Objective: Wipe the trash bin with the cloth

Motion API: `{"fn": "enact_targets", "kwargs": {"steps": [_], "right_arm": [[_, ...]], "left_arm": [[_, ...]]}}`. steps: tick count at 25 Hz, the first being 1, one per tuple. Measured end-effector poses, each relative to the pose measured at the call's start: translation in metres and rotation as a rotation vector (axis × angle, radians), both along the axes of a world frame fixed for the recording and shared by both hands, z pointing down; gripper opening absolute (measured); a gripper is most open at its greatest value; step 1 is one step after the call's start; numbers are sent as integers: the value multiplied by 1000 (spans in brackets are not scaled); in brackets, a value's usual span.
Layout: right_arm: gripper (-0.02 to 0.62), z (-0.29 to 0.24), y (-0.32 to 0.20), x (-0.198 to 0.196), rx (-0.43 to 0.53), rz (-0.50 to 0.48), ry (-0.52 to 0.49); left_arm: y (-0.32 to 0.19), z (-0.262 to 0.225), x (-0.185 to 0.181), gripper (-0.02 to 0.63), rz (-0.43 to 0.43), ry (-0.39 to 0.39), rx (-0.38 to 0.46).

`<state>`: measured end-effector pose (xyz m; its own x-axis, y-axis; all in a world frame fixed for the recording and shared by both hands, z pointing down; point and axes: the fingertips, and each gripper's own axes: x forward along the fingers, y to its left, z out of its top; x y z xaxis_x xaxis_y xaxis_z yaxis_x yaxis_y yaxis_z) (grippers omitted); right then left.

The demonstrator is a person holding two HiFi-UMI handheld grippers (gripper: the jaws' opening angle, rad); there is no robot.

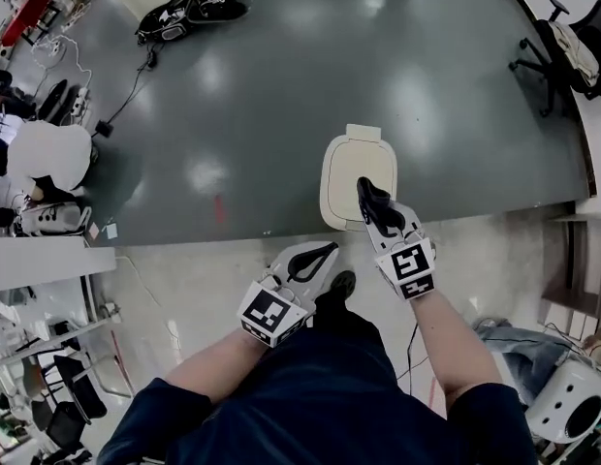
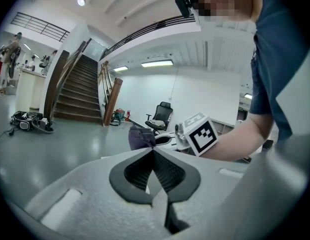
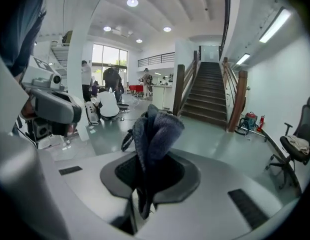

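A cream trash bin point(image 1: 357, 174) with its lid closed stands on the dark floor, just beyond the pale strip where I stand. My right gripper point(image 1: 364, 188) hovers over the bin's near edge, shut on a dark blue-grey cloth point(image 3: 153, 130) that sticks up from its jaws point(image 3: 146, 160). My left gripper point(image 1: 329, 251) is held lower and nearer my body, left of the bin, shut with nothing in it. In the left gripper view its jaws point(image 2: 154, 151) meet, and the cloth point(image 2: 140, 136) shows beyond them.
An office chair point(image 1: 570, 45) stands at the far right. Cables and dark bags point(image 1: 189, 8) lie at the far left, with a white round seat point(image 1: 50, 153) nearer. A white device point(image 1: 569, 401) sits at the lower right. A staircase point(image 3: 209, 90) and several people point(image 3: 113, 83) are far off.
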<state>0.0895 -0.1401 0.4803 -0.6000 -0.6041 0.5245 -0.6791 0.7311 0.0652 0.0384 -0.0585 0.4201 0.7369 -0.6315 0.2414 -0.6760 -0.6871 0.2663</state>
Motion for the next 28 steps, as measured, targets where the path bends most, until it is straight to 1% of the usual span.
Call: {"fn": "enact_targets", "kwargs": {"steps": [5,9,14,17,20,22,24,28], "right_arm": [[61,67,-54,-4,-17,-55,154],[61,118,-102,-15,-7,-138,309],[61,179,-157,-37,-10,-201,513],[61,201,-181,-44,7,-251,636],[63,214,-196,-47,25,-310,748],[63,220,-200,-49,14,-345,806],[63,223,-198,-51,5,-384,851],[63,224,-176,-55,29,-468,910]], "left_arm": [[-27,32,3,3,-22,-3,-20],[-40,56,-2,3,-60,-1,-45],[-41,92,-34,3,-116,9,-107],[-43,101,-44,3,-123,15,-115],[-50,104,-50,3,-130,25,-112],[-55,103,-53,3,-141,38,-114],[-57,102,-55,3,-141,39,-110],[-54,98,-53,3,-126,31,-108]]}}
